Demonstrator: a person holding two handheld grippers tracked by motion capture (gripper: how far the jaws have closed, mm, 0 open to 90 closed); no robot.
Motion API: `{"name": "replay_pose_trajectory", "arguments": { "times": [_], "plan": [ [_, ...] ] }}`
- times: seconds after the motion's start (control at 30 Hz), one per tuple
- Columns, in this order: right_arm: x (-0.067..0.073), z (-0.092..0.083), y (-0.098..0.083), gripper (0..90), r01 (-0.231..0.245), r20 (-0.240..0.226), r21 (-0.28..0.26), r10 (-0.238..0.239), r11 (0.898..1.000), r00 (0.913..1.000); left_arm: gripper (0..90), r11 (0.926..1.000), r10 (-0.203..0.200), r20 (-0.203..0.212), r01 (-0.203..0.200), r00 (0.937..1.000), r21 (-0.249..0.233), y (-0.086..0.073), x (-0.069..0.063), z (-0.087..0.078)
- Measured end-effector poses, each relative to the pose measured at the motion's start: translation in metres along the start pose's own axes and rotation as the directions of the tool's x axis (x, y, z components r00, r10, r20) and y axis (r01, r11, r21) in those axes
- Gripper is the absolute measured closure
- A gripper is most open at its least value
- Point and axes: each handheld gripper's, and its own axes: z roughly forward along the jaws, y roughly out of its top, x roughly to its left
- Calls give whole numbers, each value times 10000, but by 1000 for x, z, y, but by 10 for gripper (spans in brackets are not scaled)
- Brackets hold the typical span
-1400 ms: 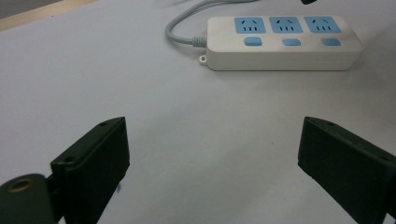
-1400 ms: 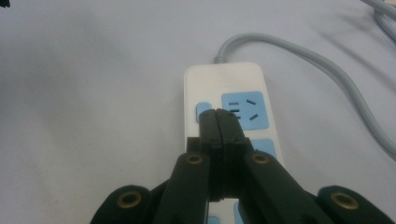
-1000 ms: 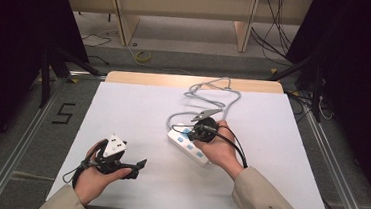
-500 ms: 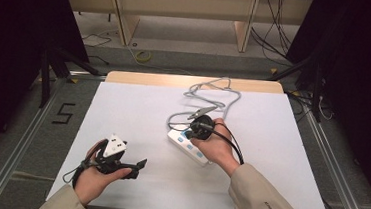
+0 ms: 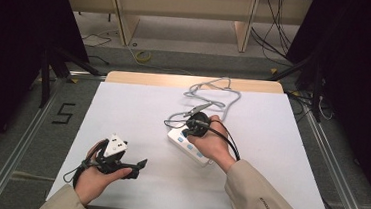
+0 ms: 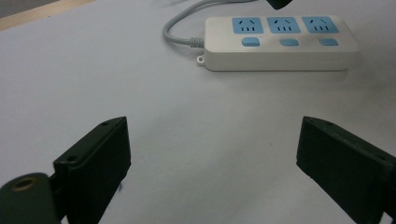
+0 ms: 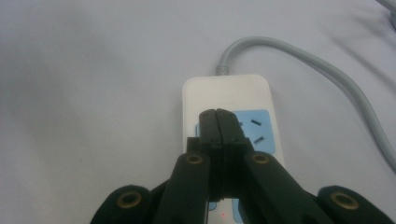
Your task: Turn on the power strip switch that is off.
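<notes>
The white power strip (image 5: 189, 145) lies mid-tabletop (image 5: 123, 104), bare surface all around. The right gripper (image 5: 197, 125) — fingers pressed together, holding nothing — hovers over its cord-end socket, barely shifted since before. The left gripper (image 5: 133, 165), fingers spread wide and empty, stays near the front edge.

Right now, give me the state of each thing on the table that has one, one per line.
Left tool: open, jaws wide apart, empty, held low over the bare table.
Right tool: shut, tips over the power strip's end socket; contact unclear.
Power strip: flat on the table, three blue sockets face up, nothing plugged in.
Grey cord: attached to the strip, lying in loose loops.
</notes>
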Motion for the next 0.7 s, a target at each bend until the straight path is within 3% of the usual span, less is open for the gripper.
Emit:
{"name": "replay_pose_trajectory", "arguments": {
  "times": [0.7],
  "plan": [
    [-1, 13, 7, 900, 0, -62, 356, 3, 9994, 10000, 99, 10000, -53, 15, 53, 10000, 7, 1, 0, 1]
  ]
}}
